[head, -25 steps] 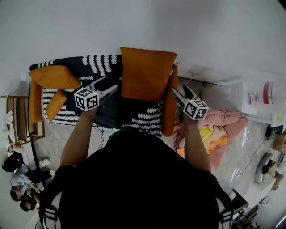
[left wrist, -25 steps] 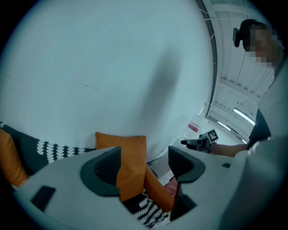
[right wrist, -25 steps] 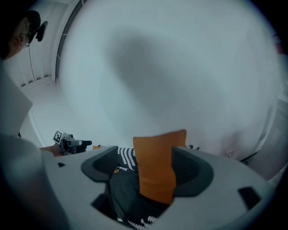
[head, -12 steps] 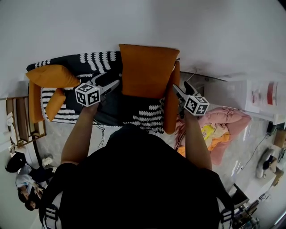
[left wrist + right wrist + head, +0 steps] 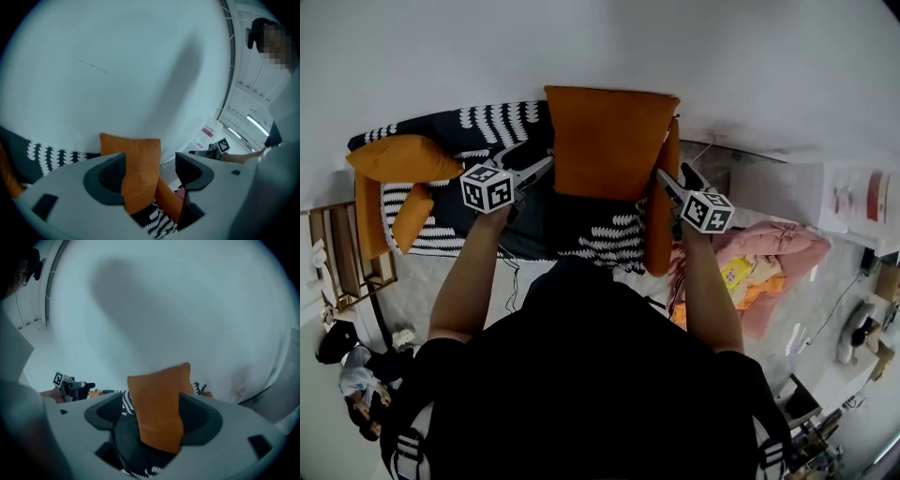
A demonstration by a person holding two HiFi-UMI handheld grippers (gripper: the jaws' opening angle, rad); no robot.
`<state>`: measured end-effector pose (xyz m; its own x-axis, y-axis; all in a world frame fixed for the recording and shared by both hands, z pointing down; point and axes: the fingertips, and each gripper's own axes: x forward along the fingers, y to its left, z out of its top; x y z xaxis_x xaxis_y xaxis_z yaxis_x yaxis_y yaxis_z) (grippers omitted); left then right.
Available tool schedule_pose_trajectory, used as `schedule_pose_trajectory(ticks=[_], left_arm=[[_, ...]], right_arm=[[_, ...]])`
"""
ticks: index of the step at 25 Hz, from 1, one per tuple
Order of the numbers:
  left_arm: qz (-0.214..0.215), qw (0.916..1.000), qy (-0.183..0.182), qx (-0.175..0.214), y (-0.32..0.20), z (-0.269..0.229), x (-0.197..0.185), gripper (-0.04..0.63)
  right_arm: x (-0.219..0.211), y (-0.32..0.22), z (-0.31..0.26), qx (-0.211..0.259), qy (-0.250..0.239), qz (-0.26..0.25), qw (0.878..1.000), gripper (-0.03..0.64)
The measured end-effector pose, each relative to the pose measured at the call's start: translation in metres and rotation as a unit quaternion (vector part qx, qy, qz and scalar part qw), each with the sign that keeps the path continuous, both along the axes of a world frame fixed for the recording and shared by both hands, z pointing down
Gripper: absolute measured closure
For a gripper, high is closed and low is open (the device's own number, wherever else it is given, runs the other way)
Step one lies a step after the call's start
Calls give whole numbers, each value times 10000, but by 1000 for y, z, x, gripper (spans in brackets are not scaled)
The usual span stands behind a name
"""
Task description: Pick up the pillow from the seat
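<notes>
While both forearms reach forward, side by side:
left tongs [image 5: 546, 168]: tilted down at the left edge of the pillow [image 5: 609, 141]; jaws spread around that edge, not pinching.
pillow: orange, upright on the sofa seat [image 5: 592, 246], against the wall [image 5: 600, 37].
right tongs [image 5: 661, 178]: tilted down at its right edge; jaws spread, not pinching.

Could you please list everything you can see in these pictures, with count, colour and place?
seat: one, black with white pattern, against the wall
pillow: one, orange, upright on the seat
cushions: two, orange, at the seat's left end
armrest: one, orange, right of the pillow
bedding: one heap, pink, floor at right
wooden rack: one, brown, far left
left tongs: one, grey, open at the pillow's left edge
right tongs: one, grey, open at its right edge
</notes>
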<state>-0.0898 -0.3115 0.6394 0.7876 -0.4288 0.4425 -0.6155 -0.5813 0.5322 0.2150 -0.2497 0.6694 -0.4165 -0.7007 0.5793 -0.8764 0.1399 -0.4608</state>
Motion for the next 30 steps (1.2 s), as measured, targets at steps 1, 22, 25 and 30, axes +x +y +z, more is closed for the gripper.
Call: schedule_pose_trajectory(ticks=[1,22,25,30], left_arm=[[2,10000,-7,-13,-3,3,1,258],[-174,9994,-113,-272,-57,76,6,258],[-201,9993,-153,-274,-66,83,3,258],[-225,9992,-185,-259,-81,92,3,258]], right_arm=[[1,-3,3,-14,3,12,10000,239],[-1,-66,61,-189,62,218,9996,239],[2,-74,70,-227,58,273,9994,239],[9,-87,82,-273,78,338,9990,239]])
